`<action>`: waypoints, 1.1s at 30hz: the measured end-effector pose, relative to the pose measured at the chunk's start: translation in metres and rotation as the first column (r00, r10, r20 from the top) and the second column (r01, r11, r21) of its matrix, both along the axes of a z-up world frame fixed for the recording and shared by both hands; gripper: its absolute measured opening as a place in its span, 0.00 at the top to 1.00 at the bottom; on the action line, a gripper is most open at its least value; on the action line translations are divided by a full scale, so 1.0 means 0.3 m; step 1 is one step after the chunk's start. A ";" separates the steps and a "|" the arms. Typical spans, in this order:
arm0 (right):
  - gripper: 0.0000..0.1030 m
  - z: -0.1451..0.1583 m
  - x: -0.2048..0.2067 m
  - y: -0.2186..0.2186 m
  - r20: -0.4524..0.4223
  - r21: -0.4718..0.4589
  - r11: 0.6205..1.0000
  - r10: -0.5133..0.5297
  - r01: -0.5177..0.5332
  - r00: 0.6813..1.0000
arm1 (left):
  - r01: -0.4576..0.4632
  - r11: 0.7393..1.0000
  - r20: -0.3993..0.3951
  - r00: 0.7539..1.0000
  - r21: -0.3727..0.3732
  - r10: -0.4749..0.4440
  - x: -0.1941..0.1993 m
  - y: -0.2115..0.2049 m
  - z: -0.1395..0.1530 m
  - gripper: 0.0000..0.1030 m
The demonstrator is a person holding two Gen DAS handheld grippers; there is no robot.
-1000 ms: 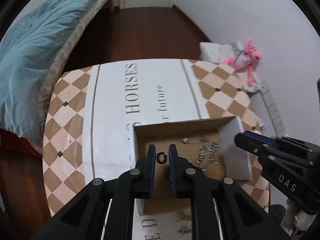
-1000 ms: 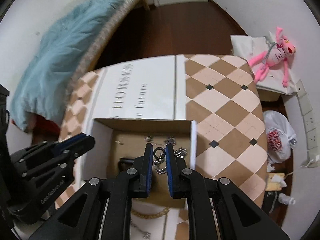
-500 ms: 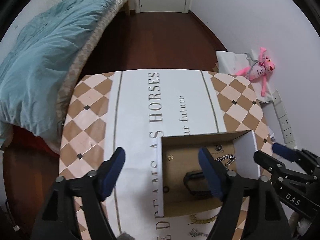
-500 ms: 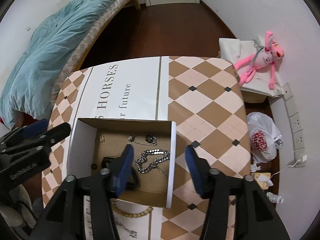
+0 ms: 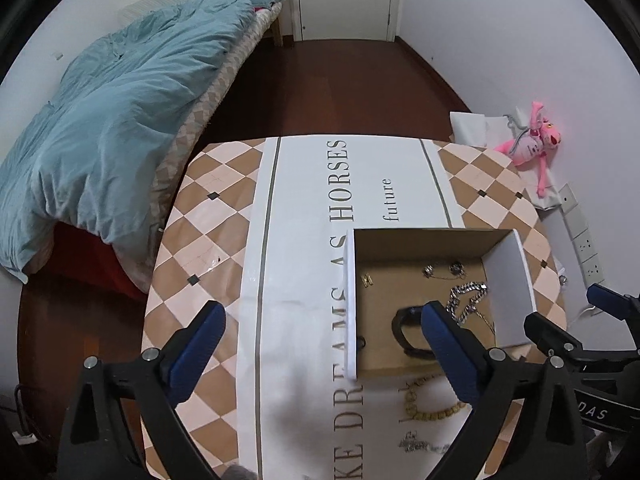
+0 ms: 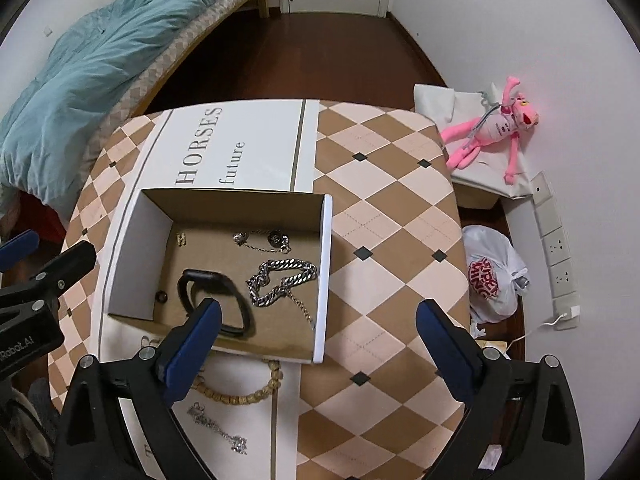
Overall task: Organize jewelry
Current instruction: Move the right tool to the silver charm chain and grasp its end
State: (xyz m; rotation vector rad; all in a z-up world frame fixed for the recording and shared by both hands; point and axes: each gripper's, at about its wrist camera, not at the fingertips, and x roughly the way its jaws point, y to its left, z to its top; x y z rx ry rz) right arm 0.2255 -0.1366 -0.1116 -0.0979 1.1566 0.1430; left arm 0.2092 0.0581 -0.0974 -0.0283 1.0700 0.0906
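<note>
Box (image 6: pixel 120 280) sits on the desk (image 6: pixel 384 208), open-topped; inside lie a black bangle (image 6: pixel 236 300), a silver chain (image 6: pixel 280 280), a small dark ring (image 6: pixel 161 297), a gold charm (image 6: pixel 182 239) and a pair of earrings (image 6: pixel 260 239) by the far wall. A second ago both grippers were nearly shut low over the box floor, each over a small ring; now left gripper (image 5: pixel 320 344) and right gripper (image 6: pixel 318 334) have lifted back, fingers (image 6: pixel 200 332) spread wide and opening further, nothing between them. Reads as two pieces just dropped in, though only one ring is plain to see. Still outside, on the desk just in front of the box: a bead bracelet (image 6: pixel 248 392) and a sparkly silver piece (image 6: pixel 218 426). Judgement: most of the sorting is done, those two remain; the bracelet lies nearest for the next pick
</note>
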 end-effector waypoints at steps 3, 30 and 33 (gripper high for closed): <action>0.04 0.010 -0.071 -0.008 0.022 0.028 1.000 0.004 -0.005 1.000 | -0.008 1.000 0.010 1.000 0.007 0.008 -0.065 0.006 -0.006 0.03; 0.87 -0.340 -0.498 0.174 -0.007 0.002 0.977 0.215 -0.215 0.977 | -0.084 0.990 -0.156 0.983 0.110 0.101 -0.411 0.080 -0.381 0.03; 0.88 -0.328 -0.485 0.124 -0.006 0.018 0.984 0.178 -0.178 0.984 | -0.073 0.991 -0.144 0.986 0.113 0.089 -0.408 0.062 -0.364 0.03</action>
